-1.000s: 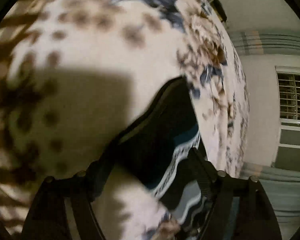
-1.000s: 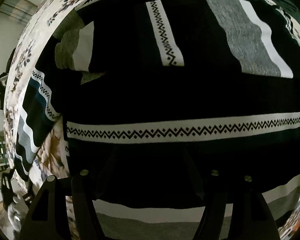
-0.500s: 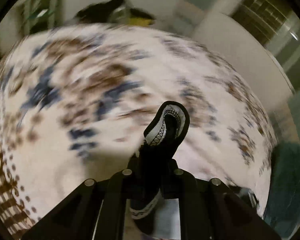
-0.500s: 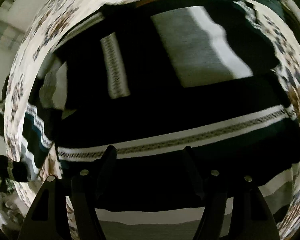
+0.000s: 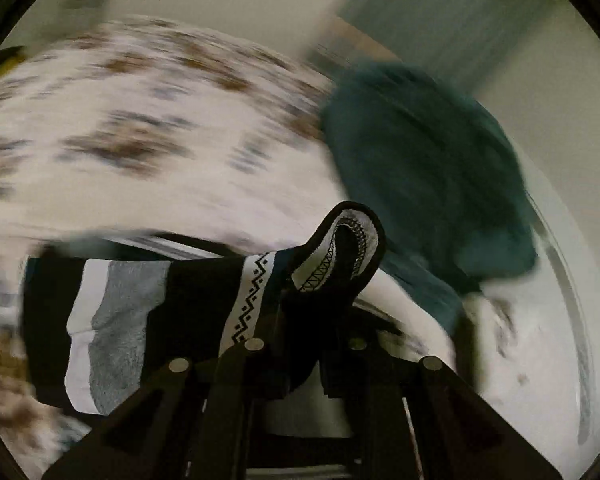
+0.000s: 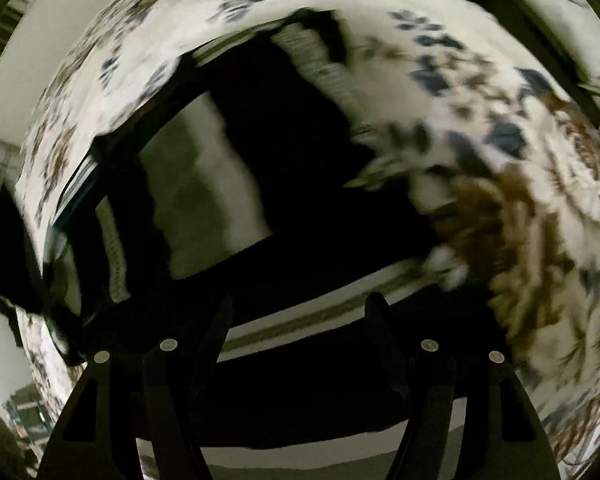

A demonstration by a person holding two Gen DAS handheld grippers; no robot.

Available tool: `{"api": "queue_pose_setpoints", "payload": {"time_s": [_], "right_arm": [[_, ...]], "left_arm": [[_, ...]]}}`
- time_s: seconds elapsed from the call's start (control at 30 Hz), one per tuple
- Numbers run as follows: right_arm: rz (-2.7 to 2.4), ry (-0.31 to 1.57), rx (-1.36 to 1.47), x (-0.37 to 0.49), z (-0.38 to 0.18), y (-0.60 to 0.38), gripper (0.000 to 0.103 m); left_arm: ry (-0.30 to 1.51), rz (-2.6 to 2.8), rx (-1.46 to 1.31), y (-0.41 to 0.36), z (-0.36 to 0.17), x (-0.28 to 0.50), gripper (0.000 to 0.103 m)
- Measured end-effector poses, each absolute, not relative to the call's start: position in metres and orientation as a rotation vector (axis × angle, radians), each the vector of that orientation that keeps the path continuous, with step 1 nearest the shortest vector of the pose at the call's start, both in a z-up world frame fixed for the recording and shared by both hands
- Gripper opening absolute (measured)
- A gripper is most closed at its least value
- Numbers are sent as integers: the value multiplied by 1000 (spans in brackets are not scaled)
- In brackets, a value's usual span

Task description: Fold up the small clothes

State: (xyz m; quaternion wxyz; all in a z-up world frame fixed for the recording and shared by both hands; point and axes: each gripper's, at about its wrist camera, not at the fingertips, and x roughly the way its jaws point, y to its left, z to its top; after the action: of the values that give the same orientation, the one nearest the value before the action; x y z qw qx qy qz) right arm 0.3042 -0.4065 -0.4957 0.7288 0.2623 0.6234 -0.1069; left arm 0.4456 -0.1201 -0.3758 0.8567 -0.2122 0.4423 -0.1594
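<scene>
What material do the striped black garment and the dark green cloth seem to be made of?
Striped black garment: looks like a knit, matte; the grey band looks fuzzy and the white bands carry a zigzag pattern, probably knitted in. Dark green cloth: soft, matte fabric lying in a rumpled heap; motion blur hides its weave.

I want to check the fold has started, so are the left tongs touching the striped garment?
Touching. The left wrist view shows the left tongs shut on a bunched edge of the striped garment, which loops up out from between the fingers.
</scene>
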Motion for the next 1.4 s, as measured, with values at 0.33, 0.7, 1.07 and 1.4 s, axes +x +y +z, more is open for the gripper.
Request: {"api": "queue_pose_setpoints", "payload": {"time_s": [0.33, 0.7, 1.07, 1.4], "right_arm": [[-189, 1363, 749, 292, -497, -501, 70], [-46, 1249, 786, 384, -467, -487, 71], [-50, 1450, 117, 468, -519, -341, 84], [-372, 1372, 533, 404, -496, -474, 68]], "left_arm": [[1062, -317, -309, -167, -400, 448, 92], [1068, 222, -133, 15, -426, 424, 92], [1143, 257, -89, 16, -472, 433, 92], [1164, 209, -34, 12, -481, 441, 92]]}}
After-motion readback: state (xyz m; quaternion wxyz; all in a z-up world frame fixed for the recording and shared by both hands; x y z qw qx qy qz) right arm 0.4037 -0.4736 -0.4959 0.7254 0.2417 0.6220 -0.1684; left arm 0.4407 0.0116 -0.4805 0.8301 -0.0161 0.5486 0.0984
